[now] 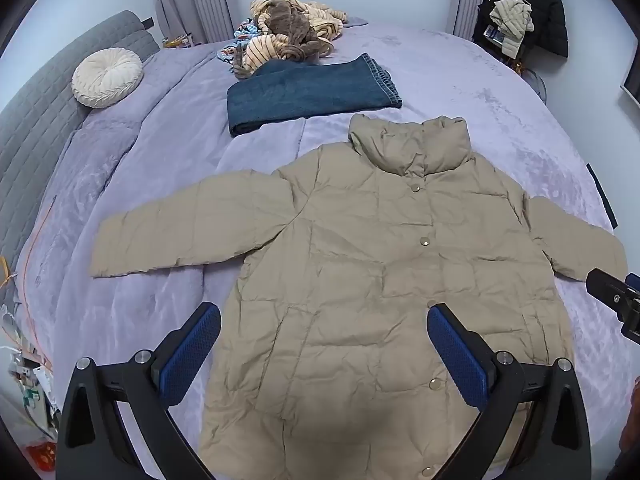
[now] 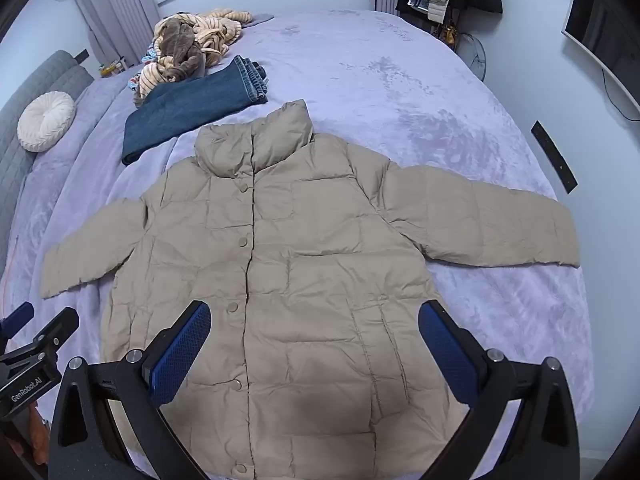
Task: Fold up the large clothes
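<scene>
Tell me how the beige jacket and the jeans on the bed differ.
The beige jacket lies spread flat with both sleeves out; the jeans are folded into a compact stack. The jacket is puffy and quilted with snaps, the jeans dark blue denim. The jacket lies nearer the grippers, the jeans beyond its collar. Both rest on the purple blanket.

A lavender-covered bed [image 1: 460, 80] carries a spread beige jacket [image 1: 360, 260], folded jeans [image 1: 308, 92], round cushion [image 1: 107, 77] and, seemingly, crumpled striped clothing [image 1: 292, 36].
</scene>
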The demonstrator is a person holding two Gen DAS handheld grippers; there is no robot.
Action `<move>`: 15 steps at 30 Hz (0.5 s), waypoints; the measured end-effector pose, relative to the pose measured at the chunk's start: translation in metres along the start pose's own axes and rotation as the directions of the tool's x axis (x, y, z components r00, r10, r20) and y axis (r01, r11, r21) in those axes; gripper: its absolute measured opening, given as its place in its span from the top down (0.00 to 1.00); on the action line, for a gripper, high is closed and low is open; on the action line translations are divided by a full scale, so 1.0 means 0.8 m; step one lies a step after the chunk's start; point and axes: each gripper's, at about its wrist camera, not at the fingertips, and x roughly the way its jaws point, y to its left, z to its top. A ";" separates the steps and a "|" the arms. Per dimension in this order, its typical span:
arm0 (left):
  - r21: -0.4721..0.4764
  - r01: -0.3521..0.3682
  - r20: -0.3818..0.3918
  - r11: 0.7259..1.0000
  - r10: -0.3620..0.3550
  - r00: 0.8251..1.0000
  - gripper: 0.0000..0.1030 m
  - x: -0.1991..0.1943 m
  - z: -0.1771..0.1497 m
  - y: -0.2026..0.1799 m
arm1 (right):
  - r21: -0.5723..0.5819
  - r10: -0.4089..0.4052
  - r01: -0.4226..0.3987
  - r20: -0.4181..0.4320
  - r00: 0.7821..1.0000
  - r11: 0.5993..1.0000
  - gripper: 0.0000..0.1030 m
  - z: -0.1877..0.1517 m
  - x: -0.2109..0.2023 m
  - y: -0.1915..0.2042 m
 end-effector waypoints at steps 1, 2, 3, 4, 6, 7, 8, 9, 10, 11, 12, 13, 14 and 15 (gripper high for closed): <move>-0.001 -0.001 -0.001 1.000 0.001 1.000 0.00 0.000 0.000 0.000 | 0.000 0.000 0.000 0.000 1.000 1.000 0.00 0.000 0.000 0.000; -0.003 -0.001 -0.002 1.000 0.001 1.000 0.00 0.000 0.000 0.000 | 0.002 0.002 -0.002 -0.001 1.000 1.000 0.00 0.000 0.001 0.000; -0.004 -0.002 -0.003 1.000 0.002 1.000 0.00 0.000 -0.001 0.001 | 0.001 0.001 -0.001 -0.001 1.000 1.000 0.00 -0.001 0.001 0.001; -0.005 -0.002 -0.004 1.000 0.002 1.000 0.00 0.000 0.000 0.000 | 0.002 0.000 0.000 0.000 1.000 1.000 0.00 -0.001 0.001 0.001; -0.004 -0.004 -0.004 1.000 0.004 1.000 0.00 0.000 0.000 0.001 | 0.003 -0.001 0.001 -0.001 1.000 1.000 0.00 -0.001 0.001 0.002; -0.004 -0.005 -0.003 1.000 0.005 1.000 0.00 0.000 0.000 0.001 | 0.004 0.000 0.000 -0.001 1.000 1.000 0.00 -0.001 0.001 0.002; -0.004 -0.005 -0.003 1.000 0.005 1.000 0.00 -0.001 0.000 0.002 | 0.003 0.000 0.000 0.000 1.000 1.000 0.00 -0.001 0.001 0.002; -0.004 -0.005 -0.004 1.000 0.005 1.000 0.00 -0.001 0.000 0.002 | 0.003 0.000 0.000 0.001 1.000 1.000 0.00 -0.001 0.001 0.003; -0.004 -0.006 -0.003 1.000 0.006 1.000 0.00 -0.001 0.000 0.002 | 0.003 0.000 0.000 0.001 1.000 1.000 0.00 -0.001 0.001 0.003; -0.004 -0.005 -0.003 1.000 0.005 1.000 0.00 -0.001 0.000 0.002 | 0.002 0.001 -0.001 0.000 1.000 1.000 0.00 0.000 0.000 0.003; -0.004 -0.005 -0.003 1.000 0.005 1.000 0.00 -0.001 -0.001 0.002 | 0.002 0.000 0.000 0.000 1.000 1.000 0.00 0.000 0.000 0.003; -0.004 -0.005 -0.003 1.000 0.005 1.000 0.00 -0.001 0.000 0.002 | 0.002 0.000 0.000 0.001 1.000 1.000 0.00 0.000 0.000 0.003; -0.004 -0.005 -0.003 1.000 0.005 1.000 0.00 -0.001 -0.001 0.002 | 0.002 0.001 -0.001 0.000 1.000 1.000 0.00 0.000 0.000 0.003; -0.004 -0.005 -0.003 1.000 0.005 1.000 0.00 -0.001 -0.001 0.002 | 0.002 0.001 -0.001 0.000 1.000 1.000 0.00 0.000 0.000 0.003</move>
